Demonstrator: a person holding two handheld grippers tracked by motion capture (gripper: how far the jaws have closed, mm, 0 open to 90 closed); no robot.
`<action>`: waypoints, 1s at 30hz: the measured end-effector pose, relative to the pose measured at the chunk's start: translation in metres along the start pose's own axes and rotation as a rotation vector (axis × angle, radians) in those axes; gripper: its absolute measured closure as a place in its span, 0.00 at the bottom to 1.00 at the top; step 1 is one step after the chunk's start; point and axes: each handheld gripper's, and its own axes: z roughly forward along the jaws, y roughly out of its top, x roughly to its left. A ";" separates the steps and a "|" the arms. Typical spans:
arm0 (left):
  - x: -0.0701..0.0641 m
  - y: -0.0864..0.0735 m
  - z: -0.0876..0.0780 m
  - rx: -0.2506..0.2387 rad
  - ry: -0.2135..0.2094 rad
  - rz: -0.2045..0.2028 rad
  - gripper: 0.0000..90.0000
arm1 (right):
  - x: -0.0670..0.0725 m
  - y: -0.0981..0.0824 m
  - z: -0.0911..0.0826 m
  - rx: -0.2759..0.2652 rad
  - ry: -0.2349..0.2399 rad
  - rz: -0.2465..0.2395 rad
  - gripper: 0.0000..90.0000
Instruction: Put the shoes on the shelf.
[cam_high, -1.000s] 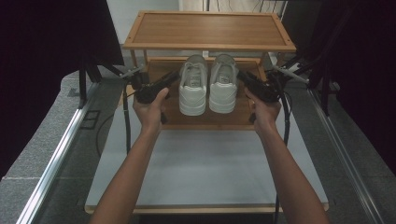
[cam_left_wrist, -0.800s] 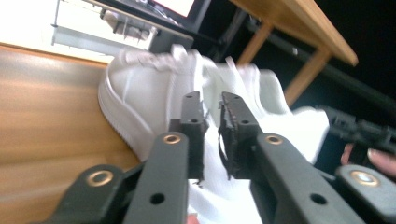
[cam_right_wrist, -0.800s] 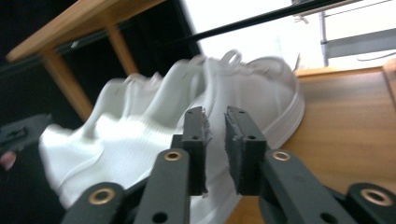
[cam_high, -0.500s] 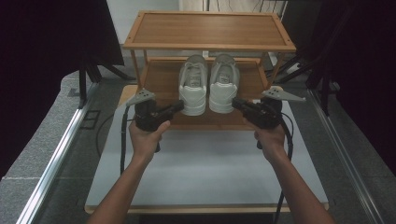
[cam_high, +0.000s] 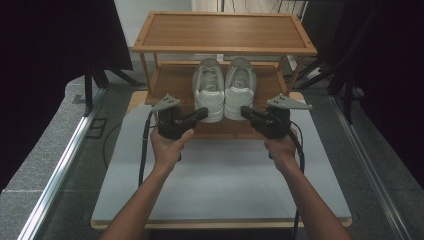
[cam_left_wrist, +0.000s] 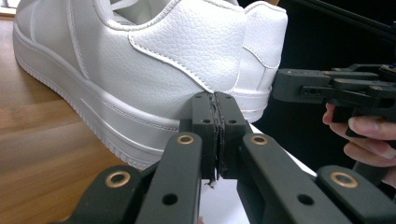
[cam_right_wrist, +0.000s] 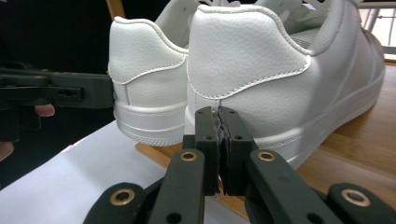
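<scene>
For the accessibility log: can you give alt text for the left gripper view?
The left claw, jaws shut with nothing between them, points at the heel of a white sneaker standing on a wooden shelf. A second white sneaker stands just beyond it, with the other claw level at its heel.

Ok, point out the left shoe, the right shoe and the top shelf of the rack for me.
left shoe (cam_high: 209, 90): high view, on its laces and tongue.
right shoe (cam_high: 240, 89): high view, on its laced upper.
top shelf (cam_high: 222, 31): high view, on the bare middle of its wooden board.
</scene>
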 end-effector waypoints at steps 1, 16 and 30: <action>0.000 0.001 0.001 0.001 0.008 0.003 0.98 | -0.002 0.000 0.000 -0.009 -0.006 0.018 0.98; 0.015 0.007 0.016 -0.003 0.025 -0.026 0.98 | -0.001 0.001 0.007 -0.029 -0.023 0.017 0.98; 0.016 0.007 0.020 -0.001 0.000 -0.029 0.98 | -0.011 0.003 0.015 -0.046 -0.044 0.057 0.98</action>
